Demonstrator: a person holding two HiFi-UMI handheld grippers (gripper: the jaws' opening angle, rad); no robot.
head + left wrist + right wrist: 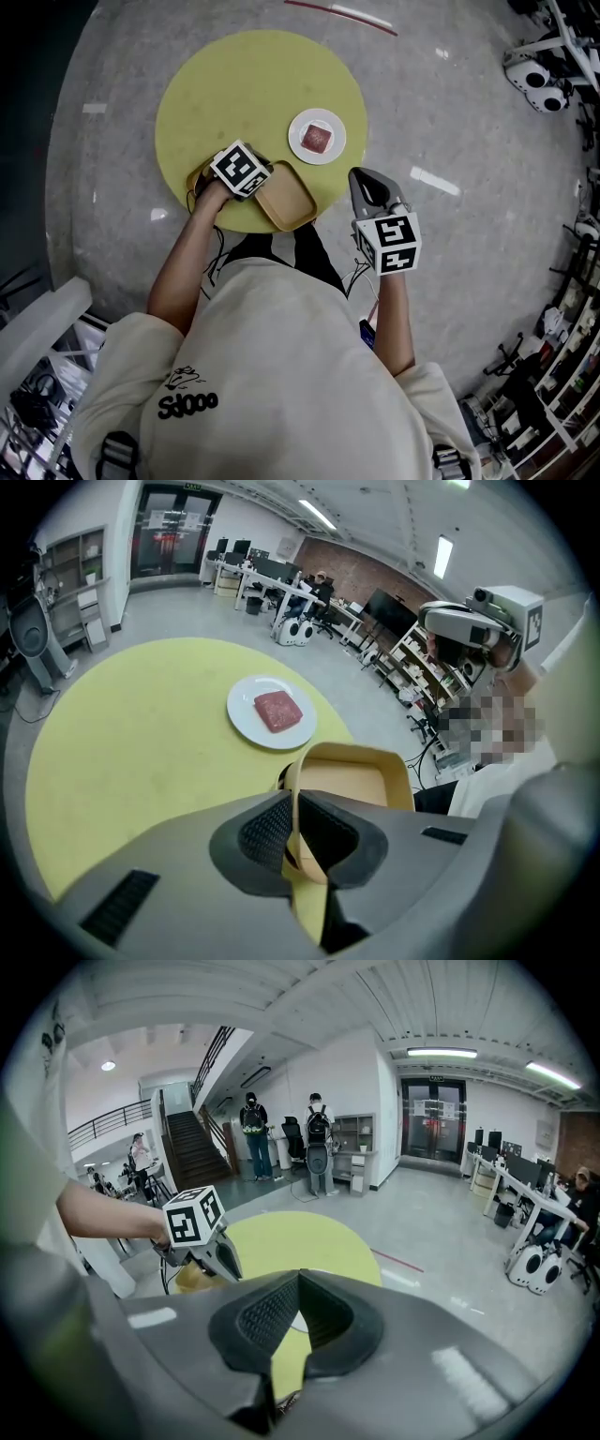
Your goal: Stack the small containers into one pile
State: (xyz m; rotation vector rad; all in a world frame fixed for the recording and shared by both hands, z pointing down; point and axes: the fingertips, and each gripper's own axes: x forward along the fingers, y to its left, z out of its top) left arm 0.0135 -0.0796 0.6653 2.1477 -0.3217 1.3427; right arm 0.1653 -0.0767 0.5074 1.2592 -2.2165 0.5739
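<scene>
A: What is held, and how does it look?

B: A small container (352,785) is pinched by the left tongs (298,808). Its thin near wall is clamped between the 2 ribbed pads. It is a shallow mustard-tan tray with rounded corners and a raised rim. Nothing is seen inside it, and it reaches out ahead of the jaws.

A: Is a 2nd one seen?

B: A tan edge (195,178) is glimpsed under the body of the left tongs. Whether it is another container cannot be told.

A: And the right tongs?

B: The right tongs (300,1283) are pressed together, with nothing caught between them. They are held to the right of the left tongs, off the table and over the floor (450,112).

A: What surface is shown?

B: A round yellow table (244,84) is spread under and ahead of the left tongs, and the container is held at its near edge. Beyond the container, ahead of those tongs, a white plate (298,131) is set, with 1 reddish square slab (318,139) on it. The floor is grey and speckled, and a red line (342,14) is marked past the table.

A: And the room?

B: An open hall is shown. Desks (253,574) and a brick wall (356,574) are seen ahead of the left tongs. A staircase (192,1152), a glass door (433,1133) and 2 people with backpacks (253,1133) are seen ahead of the right tongs.
</scene>
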